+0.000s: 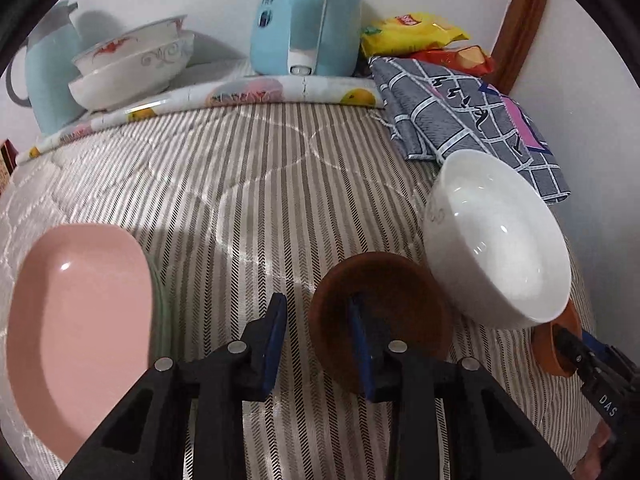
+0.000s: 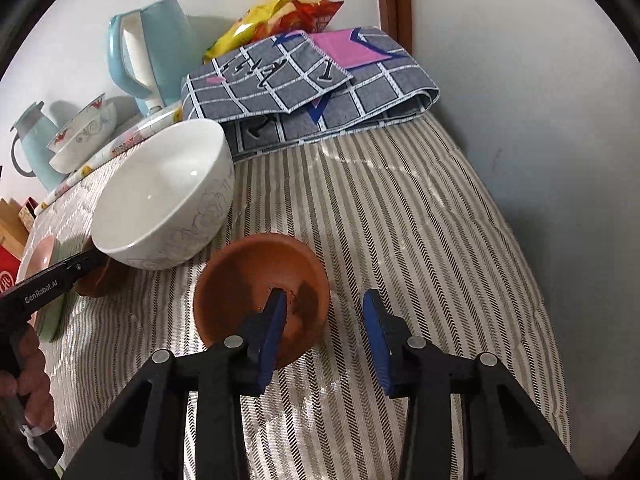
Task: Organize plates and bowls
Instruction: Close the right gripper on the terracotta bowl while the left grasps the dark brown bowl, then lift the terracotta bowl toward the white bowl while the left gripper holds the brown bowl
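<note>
Terracotta-brown round shallow bowl, first of two [image 1: 380, 320]: lies on the grey-striped quilted cloth [image 1: 248, 184], directly ahead of the left gripper [image 1: 317, 304].
- Left gripper: jaws apart, nothing clamped. The near-left rim of this bowl sits in the gap, with the right finger over the bowl's inside and the left finger outside over the cloth. Contact cannot be confirmed.

Terracotta-brown round shallow bowl, second [image 2: 260, 300]: same cloth, directly ahead of the right gripper [image 2: 325, 296].
- Right gripper: jaws apart, nothing clamped. The left finger is over the dark-stained inside and the right finger is outside, with the bowl's right rim between them.

Orientation, both bowls: circular, so no long axis. The mouths face up, the second tipped slightly toward its camera. Judgement: a rim pinch works from any side, and only the rim's place between the pads matters.

Nearness: each hand has its own brown bowl within reach, and neither needs to cross over.

White glazed deep bowl [image 2: 164, 196]: stands between the two brown bowls, leaning, with its mouth turned toward the left side. It overlaps both of them in view. Whether it rests on either cannot be told.

Pink matte oval plate [image 1: 80, 332]: to the left of the left gripper, well apart from the brown bowls, and lying on a pale green plate [image 1: 162, 320].

Stack of red-patterned white bowls [image 1: 132, 68]: at the far edge, by the wall.

Judgement: closing on the rims comes next.
</note>
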Demonstrator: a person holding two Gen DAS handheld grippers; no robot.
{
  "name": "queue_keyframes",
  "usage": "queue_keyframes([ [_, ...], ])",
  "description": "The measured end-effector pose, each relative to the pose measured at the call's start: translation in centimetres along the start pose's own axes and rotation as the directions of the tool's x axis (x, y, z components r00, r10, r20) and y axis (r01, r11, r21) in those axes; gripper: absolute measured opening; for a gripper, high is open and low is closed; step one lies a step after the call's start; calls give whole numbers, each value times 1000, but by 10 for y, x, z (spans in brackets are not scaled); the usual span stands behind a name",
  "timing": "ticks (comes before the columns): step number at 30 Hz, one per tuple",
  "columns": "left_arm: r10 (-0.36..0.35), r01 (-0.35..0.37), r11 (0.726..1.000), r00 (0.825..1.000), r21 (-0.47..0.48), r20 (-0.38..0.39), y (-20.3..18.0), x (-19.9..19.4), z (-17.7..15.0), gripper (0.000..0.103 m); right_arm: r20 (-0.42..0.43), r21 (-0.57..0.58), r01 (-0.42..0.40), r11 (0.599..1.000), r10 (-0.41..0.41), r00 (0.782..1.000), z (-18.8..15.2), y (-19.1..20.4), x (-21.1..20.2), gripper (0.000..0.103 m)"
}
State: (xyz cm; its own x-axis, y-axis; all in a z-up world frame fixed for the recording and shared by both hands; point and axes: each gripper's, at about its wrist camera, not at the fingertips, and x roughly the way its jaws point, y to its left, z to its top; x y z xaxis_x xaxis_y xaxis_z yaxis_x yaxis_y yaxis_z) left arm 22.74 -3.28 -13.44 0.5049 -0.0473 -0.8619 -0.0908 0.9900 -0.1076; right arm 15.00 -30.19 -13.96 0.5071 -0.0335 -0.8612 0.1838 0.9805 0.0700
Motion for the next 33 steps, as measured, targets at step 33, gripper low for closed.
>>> queue_keyframes([
  [33, -140, 140, 990, 990, -12, 21, 6, -12, 6, 10, 34, 12, 48, 999, -49, 998, 2, 21, -9, 8],
])
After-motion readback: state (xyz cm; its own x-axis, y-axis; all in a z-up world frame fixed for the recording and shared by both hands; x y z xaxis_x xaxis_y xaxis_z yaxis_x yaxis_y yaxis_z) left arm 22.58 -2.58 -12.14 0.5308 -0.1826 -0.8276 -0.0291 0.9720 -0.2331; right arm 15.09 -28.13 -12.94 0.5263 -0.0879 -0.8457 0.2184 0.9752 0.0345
